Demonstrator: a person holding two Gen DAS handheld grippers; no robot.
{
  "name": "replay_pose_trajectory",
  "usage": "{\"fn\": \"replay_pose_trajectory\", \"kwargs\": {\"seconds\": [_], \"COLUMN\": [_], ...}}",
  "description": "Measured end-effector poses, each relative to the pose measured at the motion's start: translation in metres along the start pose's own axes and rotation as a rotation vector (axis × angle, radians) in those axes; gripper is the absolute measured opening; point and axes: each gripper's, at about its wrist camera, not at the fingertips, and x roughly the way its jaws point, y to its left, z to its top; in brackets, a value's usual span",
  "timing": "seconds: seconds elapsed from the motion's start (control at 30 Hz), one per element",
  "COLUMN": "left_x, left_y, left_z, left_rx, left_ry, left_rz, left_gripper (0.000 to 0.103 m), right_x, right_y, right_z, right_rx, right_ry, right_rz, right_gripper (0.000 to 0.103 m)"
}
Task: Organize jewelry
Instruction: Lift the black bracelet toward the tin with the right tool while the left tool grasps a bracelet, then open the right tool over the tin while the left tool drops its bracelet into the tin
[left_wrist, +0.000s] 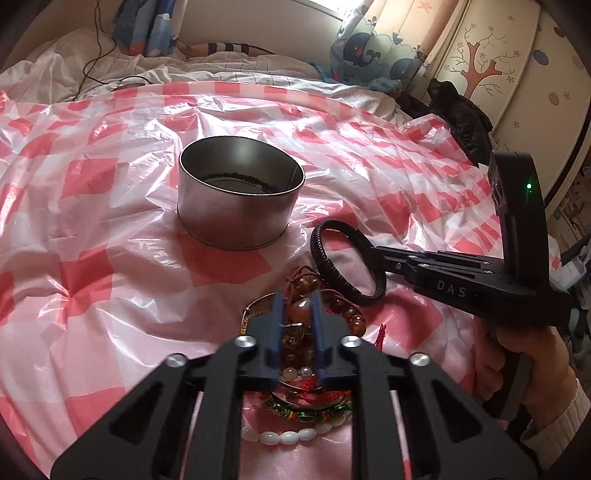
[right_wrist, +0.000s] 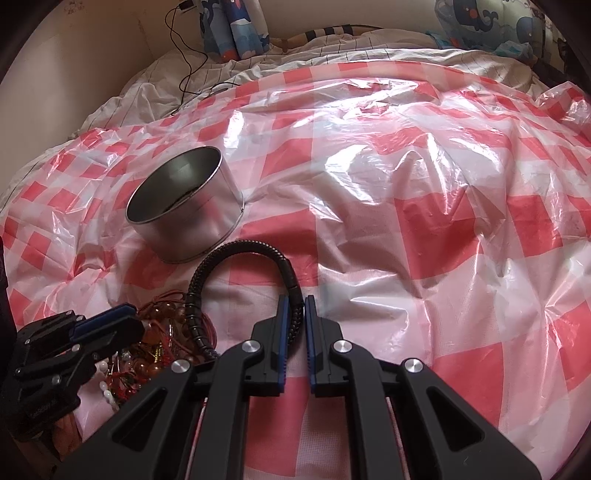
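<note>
**Both grippers down at the jewelry pile, tin nearly empty**

Round metal tin (left_wrist: 240, 199) sits upright on the pink-checked plastic sheet (left_wrist: 110, 258) spread over the bed. Inside, only a dark ring of something lies along the bottom; cannot tell what it is. No lid on it.

Jewelry pile (left_wrist: 295, 369) lies on the sheet in front of the tin: amber bead bracelet, white bead strand, green and red pieces, all tangled.

Left gripper (left_wrist: 297, 306) points down into the pile, jaws nearly closed around an amber bead and a thin wire; whether they truly pinch it is unclear.

Right gripper (right_wrist: 294, 310) angles down just right of the pile, jaws closed on the black braided bracelet (right_wrist: 236, 251), which stands up as a loop near the tin. A hand (left_wrist: 517, 369) in a white sleeve grips its handle.
</note>
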Motion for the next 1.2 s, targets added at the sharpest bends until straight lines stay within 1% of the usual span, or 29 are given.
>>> {"fn": "replay_pose_trajectory", "kwargs": {"seconds": [0.03, 0.13, 0.2, 0.33, 0.37, 0.47, 0.53, 0.57, 0.63, 0.7, 0.77, 0.8, 0.83, 0.9, 0.93, 0.97, 1.0, 1.03, 1.13, 1.2], "left_x": [-0.002, -0.008, -0.014, -0.037, -0.042, -0.044, -0.042, -0.043, -0.047, -0.049, -0.047, -0.046, -0.046, -0.046, -0.045, -0.045, -0.045, -0.046, -0.049, -0.054], "left_y": [-0.001, -0.007, -0.008, 0.001, 0.002, 0.006, 0.011, 0.010, 0.008, 0.007, 0.007, 0.007, 0.007, 0.007, 0.007, 0.007, 0.007, 0.007, 0.007, 0.007], "left_z": [0.000, 0.000, 0.002, 0.010, 0.012, 0.014, 0.013, 0.014, 0.014, 0.014, 0.014, 0.014, 0.014, 0.014, 0.014, 0.014, 0.014, 0.014, 0.015, 0.017], "left_rx": [0.004, 0.028, 0.027, -0.020, -0.028, -0.040, -0.071, -0.068, -0.057, -0.048, -0.048, -0.048, -0.048, -0.048, -0.047, -0.048, -0.048, -0.048, -0.047, -0.049], "left_ry": [-0.010, -0.039, -0.068, -0.160, -0.180, -0.181, -0.178, -0.184, -0.201, -0.208, -0.202, -0.198, -0.195, -0.195, -0.195, -0.195, -0.196, -0.198, -0.210, -0.224], "left_rz": [0.005, 0.011, 0.008, -0.052, -0.066, -0.061, -0.083, -0.083, -0.086, -0.078, -0.074, -0.071, -0.069, -0.068, -0.069, -0.069, -0.069, -0.070, -0.077, -0.090], "left_gripper": [0.000, 0.000, 0.000, 0.000, 0.000, 0.000, 0.000, 0.000, 0.000, 0.000, 0.000, 0.000, 0.000, 0.000, 0.000, 0.000, 0.000, 0.000, 0.000, 0.000], "right_x": [0.000, 0.000, 0.000, -0.005, -0.007, -0.012, -0.015, -0.016, -0.014, -0.007, -0.002, 0.000, 0.000, 0.001, 0.002, 0.003, 0.003, 0.003, -0.005, -0.012], "right_y": [0.000, 0.000, 0.000, -0.001, -0.002, -0.006, -0.007, -0.007, -0.006, -0.005, -0.004, -0.003, -0.003, 0.001, 0.003, 0.003, 0.004, 0.004, 0.007, 0.004], "right_z": [0.000, 0.000, 0.000, 0.000, 0.001, 0.003, 0.005, 0.005, 0.006, 0.004, 0.003, 0.001, 0.001, 0.000, -0.001, -0.001, -0.002, -0.002, -0.001, 0.002], "right_rx": [0.000, -0.001, 0.001, 0.010, 0.019, 0.034, 0.046, 0.044, 0.040, 0.033, 0.030, 0.036, 0.040, 0.010, 0.003, -0.006, -0.012, -0.014, -0.029, -0.002], "right_ry": [0.000, -0.001, -0.001, -0.025, -0.035, -0.059, -0.068, -0.069, -0.053, -0.015, 0.006, 0.015, 0.010, 0.007, 0.008, 0.013, 0.014, 0.009, -0.024, -0.058], "right_rz": [-0.001, -0.001, 0.001, 0.012, 0.022, 0.030, 0.045, 0.046, 0.039, 0.027, 0.023, 0.040, 0.053, 0.031, 0.020, 0.013, 0.004, 0.004, 0.013, 0.049], "right_gripper": [0.009, 0.009, 0.009, 0.009, 0.008, 0.005, 0.004, 0.004, 0.004, 0.005, 0.017, 0.034, 0.037, 0.035, 0.031, 0.018, 0.011, 0.009, 0.008, 0.008]}}
